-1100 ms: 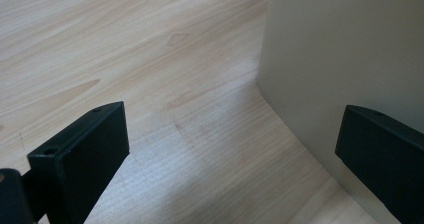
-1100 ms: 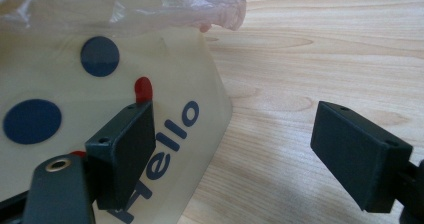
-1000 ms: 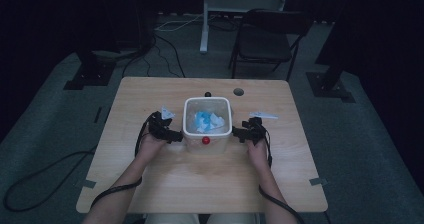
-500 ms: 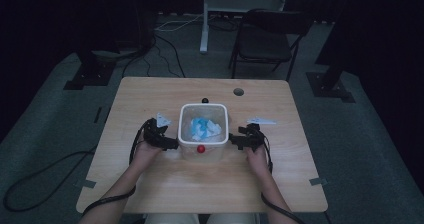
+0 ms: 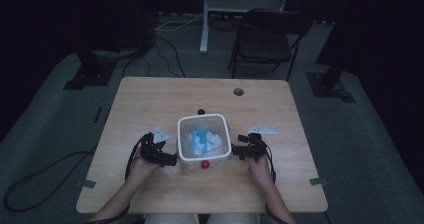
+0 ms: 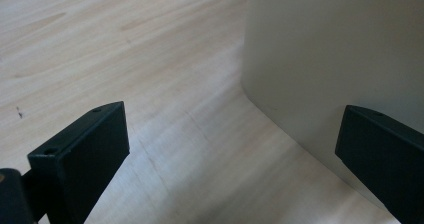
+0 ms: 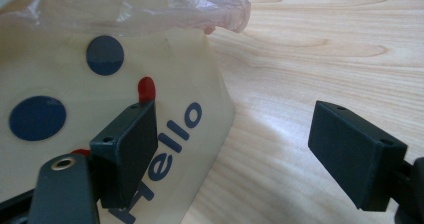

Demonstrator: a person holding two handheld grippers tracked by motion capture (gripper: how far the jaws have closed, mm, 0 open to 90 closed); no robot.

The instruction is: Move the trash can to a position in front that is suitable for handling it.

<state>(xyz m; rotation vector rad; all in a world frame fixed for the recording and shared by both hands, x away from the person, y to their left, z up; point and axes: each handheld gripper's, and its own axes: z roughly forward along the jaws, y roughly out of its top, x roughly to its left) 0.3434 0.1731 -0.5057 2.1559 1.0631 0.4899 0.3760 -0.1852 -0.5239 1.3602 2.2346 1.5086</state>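
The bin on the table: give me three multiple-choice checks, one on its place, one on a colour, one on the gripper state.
1. Where does the bin stand?
A. between the two grippers
B. on the chair
C. at the table's far edge

2. What colour are the crumpled pieces inside the bin?
A. red and black
B. blue and white
C. green

3. How do the left gripper and right gripper stand?
A. both shut
B. left shut, right open
C. both open

Key: 1 A, one gripper flanks each side; 2 B, seen from above; 3 C, each gripper view shows its jaws apart.
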